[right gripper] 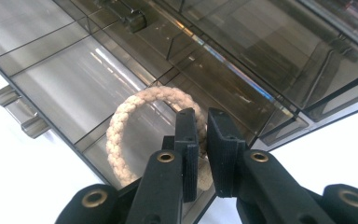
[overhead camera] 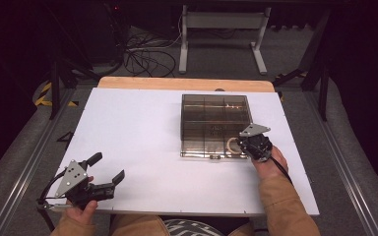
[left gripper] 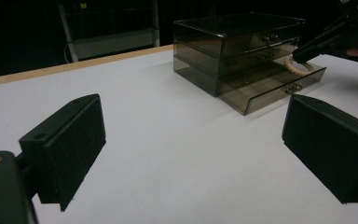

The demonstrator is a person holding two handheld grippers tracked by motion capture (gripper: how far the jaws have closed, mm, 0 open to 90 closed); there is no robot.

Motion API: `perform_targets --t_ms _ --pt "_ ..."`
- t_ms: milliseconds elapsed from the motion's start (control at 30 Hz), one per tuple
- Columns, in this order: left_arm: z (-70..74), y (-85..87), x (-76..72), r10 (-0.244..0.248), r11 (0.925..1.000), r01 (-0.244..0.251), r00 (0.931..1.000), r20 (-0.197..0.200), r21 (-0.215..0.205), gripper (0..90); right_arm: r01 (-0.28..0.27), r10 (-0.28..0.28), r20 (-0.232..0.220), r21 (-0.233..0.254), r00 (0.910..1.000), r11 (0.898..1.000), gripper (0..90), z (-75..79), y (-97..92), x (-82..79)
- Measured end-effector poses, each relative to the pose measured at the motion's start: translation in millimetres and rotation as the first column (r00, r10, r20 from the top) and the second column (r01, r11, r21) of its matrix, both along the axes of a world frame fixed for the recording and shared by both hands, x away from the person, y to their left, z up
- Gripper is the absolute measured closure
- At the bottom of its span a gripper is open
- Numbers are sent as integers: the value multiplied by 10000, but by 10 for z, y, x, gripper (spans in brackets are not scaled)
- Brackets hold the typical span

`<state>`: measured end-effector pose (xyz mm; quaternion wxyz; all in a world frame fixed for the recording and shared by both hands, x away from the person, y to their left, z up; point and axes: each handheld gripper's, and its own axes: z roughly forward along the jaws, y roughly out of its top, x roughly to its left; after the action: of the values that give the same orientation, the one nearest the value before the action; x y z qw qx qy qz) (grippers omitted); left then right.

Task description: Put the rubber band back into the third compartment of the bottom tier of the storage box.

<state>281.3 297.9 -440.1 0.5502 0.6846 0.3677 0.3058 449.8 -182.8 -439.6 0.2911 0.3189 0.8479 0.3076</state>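
Right gripper [right gripper: 201, 154] is sitting over the pulled-out bottom drawer [right gripper: 74, 88] of the smoked acrylic drawer box [overhead camera: 215, 124], jaws nearly together and pinching the braided cream rope ring [right gripper: 121, 130]. The ring's near-right arc is passing between the pads; the rest of the loop is curving off to the left of the fingers [right gripper: 187, 140], lying inside the drawer's end compartment. Drawer handle [right gripper: 16, 109] is sticking out farther to the left of the jaws. Left gripper [overhead camera: 106, 173] is resting near the table [overhead camera: 142, 128] edge, well apart from the box, jaws standing wide with nothing between the pads [left gripper: 72, 147].
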Motion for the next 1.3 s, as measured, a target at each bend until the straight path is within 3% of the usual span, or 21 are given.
perform_targets --t_ms 500,833,967,1200,1300 --pt "0 2 2 -14 10000 14 10000 0 -14 67 26 -29 -334 -91 9994 10000 804 -26 -1 10" --pt "2 1 2 -24 10000 24 10000 -4 -22 66 -45 44 -191 -27 9998 10000 686 10 0 -18" --pt "2 3 3 -30 10000 30 10000 -4 -29 66 -44 45 -11 294 10000 9996 543 65 -12 -57" --pt "4 0 6 -53 10000 53 10000 3 -18 66 -166 178 -100 1059 9998 9942 432 192 -62 -127" --pt "6 0 8 -48 10000 48 10000 0 -48 66 -335 376 -225 1616 9990 9863 373 255 -96 -165"
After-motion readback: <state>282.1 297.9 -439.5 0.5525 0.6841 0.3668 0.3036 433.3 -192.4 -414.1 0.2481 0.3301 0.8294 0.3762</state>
